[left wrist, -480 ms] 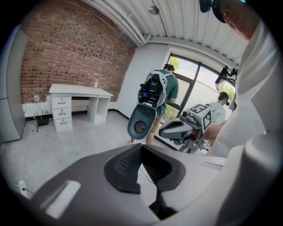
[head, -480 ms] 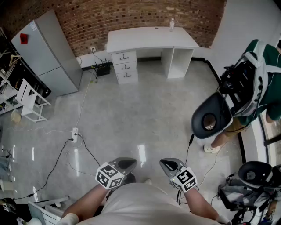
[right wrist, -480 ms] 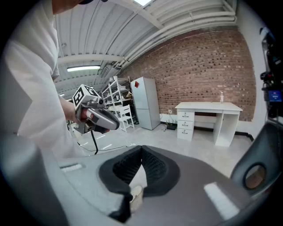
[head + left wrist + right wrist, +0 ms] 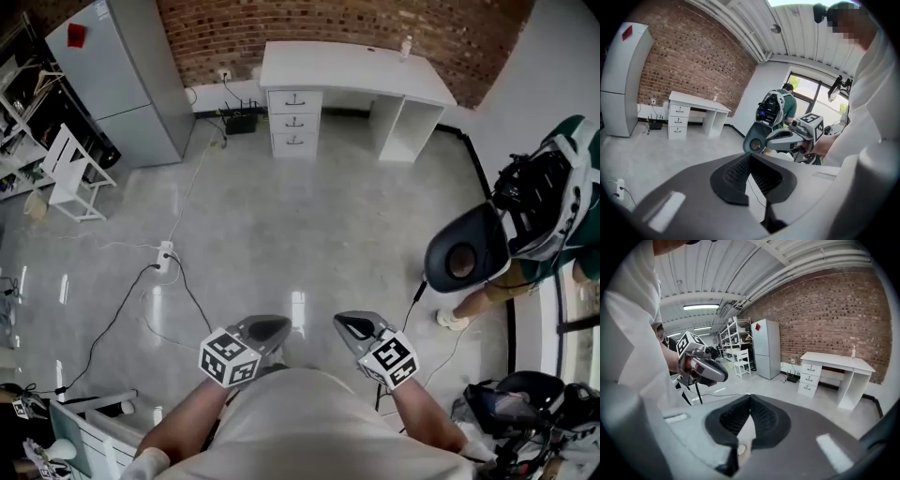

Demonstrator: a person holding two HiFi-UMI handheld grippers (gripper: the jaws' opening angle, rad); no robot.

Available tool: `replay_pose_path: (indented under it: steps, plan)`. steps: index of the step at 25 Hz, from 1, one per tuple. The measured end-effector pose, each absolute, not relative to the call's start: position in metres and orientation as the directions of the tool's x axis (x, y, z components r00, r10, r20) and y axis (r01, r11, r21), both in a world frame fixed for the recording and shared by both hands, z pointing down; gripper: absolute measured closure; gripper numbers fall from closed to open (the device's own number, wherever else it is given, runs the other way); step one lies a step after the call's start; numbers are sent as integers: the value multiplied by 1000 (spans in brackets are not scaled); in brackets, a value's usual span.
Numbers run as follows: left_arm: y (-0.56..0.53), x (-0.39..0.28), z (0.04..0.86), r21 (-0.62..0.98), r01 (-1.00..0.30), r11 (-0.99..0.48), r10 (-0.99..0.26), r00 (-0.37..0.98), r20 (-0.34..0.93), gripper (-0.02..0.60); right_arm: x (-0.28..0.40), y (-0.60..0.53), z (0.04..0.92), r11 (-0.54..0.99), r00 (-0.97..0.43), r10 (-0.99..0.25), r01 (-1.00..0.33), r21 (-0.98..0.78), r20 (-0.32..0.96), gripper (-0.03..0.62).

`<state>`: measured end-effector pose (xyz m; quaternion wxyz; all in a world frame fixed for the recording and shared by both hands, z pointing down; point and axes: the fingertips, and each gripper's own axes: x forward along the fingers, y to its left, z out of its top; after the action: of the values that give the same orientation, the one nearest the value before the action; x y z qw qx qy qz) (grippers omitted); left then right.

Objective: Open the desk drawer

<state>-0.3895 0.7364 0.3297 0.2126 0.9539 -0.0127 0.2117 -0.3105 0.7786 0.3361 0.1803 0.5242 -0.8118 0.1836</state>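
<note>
At the far left the grey fridge [image 4: 122,75] is standing against the brick wall. I am holding the left gripper [image 4: 270,327] low in front of me, its jaws pressed together with nothing between them. Far across the floor, well apart from both tools, the white desk [image 4: 356,64] is sitting against the wall. Its stack of three drawers [image 4: 294,122] is tucked under its left end, every front flush and closed. The right gripper [image 4: 349,324] is likewise pinched together and empty. At the right edge a person [image 4: 548,216] carrying a backpack is standing. I judge the task is barely beginning: I am yet to cross the room, take a handle and pull.
</note>
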Motion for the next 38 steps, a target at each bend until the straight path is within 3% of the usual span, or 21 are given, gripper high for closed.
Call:
replay_pose_path:
  steps: [11, 15, 18, 32, 38]
  plan:
    - [630, -398, 357, 453, -91, -887, 83, 933, 351, 577, -325, 662, 352, 373, -388, -771, -918, -135, 505, 588]
    - [594, -385, 372, 454, -124, -882, 61, 927, 371, 577, -316, 621, 363, 387, -402, -765, -911, -140, 503, 539]
    - [560, -367, 380, 461, -145, -876, 46, 925, 378, 577, -293, 582, 366, 390, -400, -771, -912, -130, 496, 537]
    - [379, -153, 359, 408, -249, -879, -79, 918, 389, 538, -87, 387, 356, 492, -491, -741, -861, -127, 458, 537]
    - [316, -99, 365, 417, -266, -869, -90, 914, 395, 538, -32, 326, 371, 494, -501, -723, -856, -151, 476, 537]
